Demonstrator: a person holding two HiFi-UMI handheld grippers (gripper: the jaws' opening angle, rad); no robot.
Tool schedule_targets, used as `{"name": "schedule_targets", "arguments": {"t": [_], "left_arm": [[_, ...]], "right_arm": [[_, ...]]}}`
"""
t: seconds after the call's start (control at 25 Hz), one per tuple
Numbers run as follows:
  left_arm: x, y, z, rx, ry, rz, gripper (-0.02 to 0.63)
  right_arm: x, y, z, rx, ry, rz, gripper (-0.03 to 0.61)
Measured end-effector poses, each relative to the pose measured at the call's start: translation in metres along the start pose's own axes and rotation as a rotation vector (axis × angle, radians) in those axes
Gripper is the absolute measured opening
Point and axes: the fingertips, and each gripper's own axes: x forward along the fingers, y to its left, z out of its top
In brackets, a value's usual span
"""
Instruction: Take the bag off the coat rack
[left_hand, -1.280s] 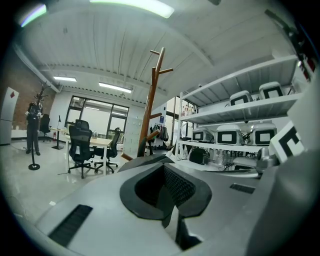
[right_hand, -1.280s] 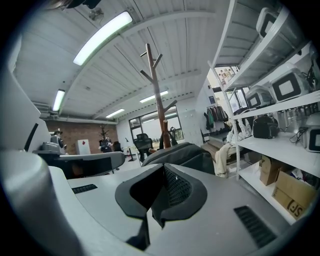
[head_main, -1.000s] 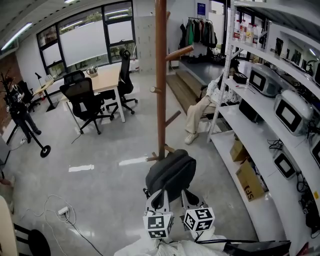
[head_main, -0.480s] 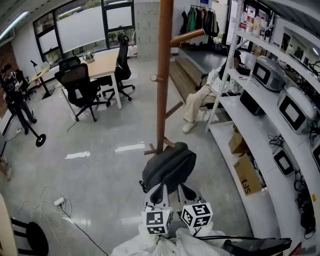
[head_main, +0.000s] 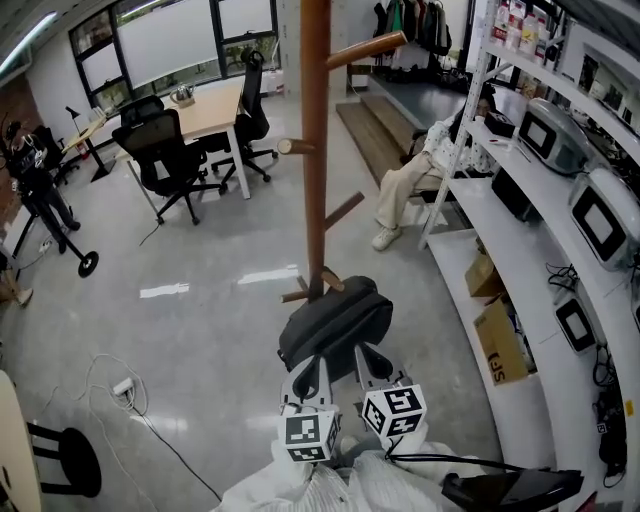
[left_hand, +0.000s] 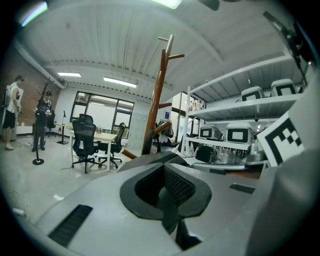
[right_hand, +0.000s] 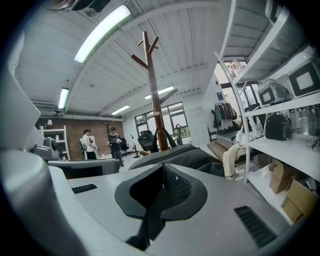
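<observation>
Left gripper (left_hand: 162, 187): we see its ribbed black pads pressed together on a flat dark strap (left_hand: 169, 220); the body is smooth grey plastic.
Right gripper (right_hand: 162, 187): its pads are likewise clamped on a dark strap, under a checkered marker cube (head_main: 394, 412).
Bag (head_main: 335, 325): a rounded, dark grey fabric backpack, held just beyond both grippers. Its far edge meets the rack's lowest pegs, and we cannot tell whether it hangs on one.
Coat rack (head_main: 314, 150): a straight brown wooden pole with stubby angled pegs.
Floor (head_main: 200, 350): glossy grey, with reflections.
Shelving (head_main: 520, 250): white metal at the right, holding boxy appliances.
Office chairs (head_main: 165, 160): black mesh, beside a pale table (head_main: 205, 110).
</observation>
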Motion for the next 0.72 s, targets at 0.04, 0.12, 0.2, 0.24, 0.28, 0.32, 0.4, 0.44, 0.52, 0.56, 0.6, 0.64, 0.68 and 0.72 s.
{"name": "schedule_targets", "arguments": {"t": [0.04, 0.12, 0.2, 0.24, 0.28, 0.32, 0.4, 0.44, 0.52, 0.56, 0.6, 0.64, 0.68, 0.72], "left_arm": [[0.001, -0.001, 0.000, 0.003, 0.001, 0.003, 0.003], [0.005, 0.000, 0.002, 0.004, 0.000, 0.013, 0.003], [0.009, 0.003, 0.005, 0.006, -0.001, 0.024, 0.003], [0.011, 0.003, 0.006, 0.007, -0.002, 0.029, 0.003], [0.013, 0.004, 0.007, 0.007, -0.002, 0.032, 0.003], [0.015, 0.004, 0.007, 0.008, -0.003, 0.035, 0.003], [0.018, 0.004, 0.006, 0.008, -0.001, 0.041, 0.003], [0.020, 0.004, 0.006, 0.007, 0.001, 0.046, 0.003], [0.022, 0.007, 0.005, 0.005, 0.005, 0.061, 0.003], [0.022, 0.009, 0.005, 0.003, 0.005, 0.071, 0.003], [0.023, 0.012, 0.006, 0.002, 0.004, 0.083, 0.003], [0.023, 0.015, 0.007, 0.000, 0.002, 0.096, 0.003], [0.023, 0.019, 0.008, -0.002, -0.001, 0.110, 0.003], [0.023, 0.023, 0.009, -0.004, -0.003, 0.125, 0.003]], "right_arm": [[0.004, -0.002, 0.003, -0.005, -0.004, 0.009, 0.012], [0.015, -0.004, 0.011, -0.013, -0.010, 0.034, 0.012], [0.027, -0.003, 0.020, -0.024, -0.015, 0.070, 0.014], [0.033, -0.002, 0.024, -0.030, -0.015, 0.089, 0.014], [0.039, -0.002, 0.027, -0.037, -0.015, 0.106, 0.014], [0.044, -0.002, 0.030, -0.045, -0.013, 0.121, 0.014], [0.054, -0.003, 0.036, -0.063, -0.012, 0.145, 0.014], [0.059, -0.003, 0.039, -0.072, -0.011, 0.155, 0.015], [0.068, -0.005, 0.046, -0.087, -0.013, 0.170, 0.015], [0.072, -0.005, 0.049, -0.093, -0.015, 0.177, 0.015], [0.076, -0.005, 0.052, -0.098, -0.017, 0.183, 0.015], [0.080, -0.005, 0.054, -0.104, -0.015, 0.188, 0.017], [0.085, -0.004, 0.056, -0.112, -0.008, 0.195, 0.040], [0.089, -0.003, 0.056, -0.121, 0.000, 0.202, 0.080]]}}
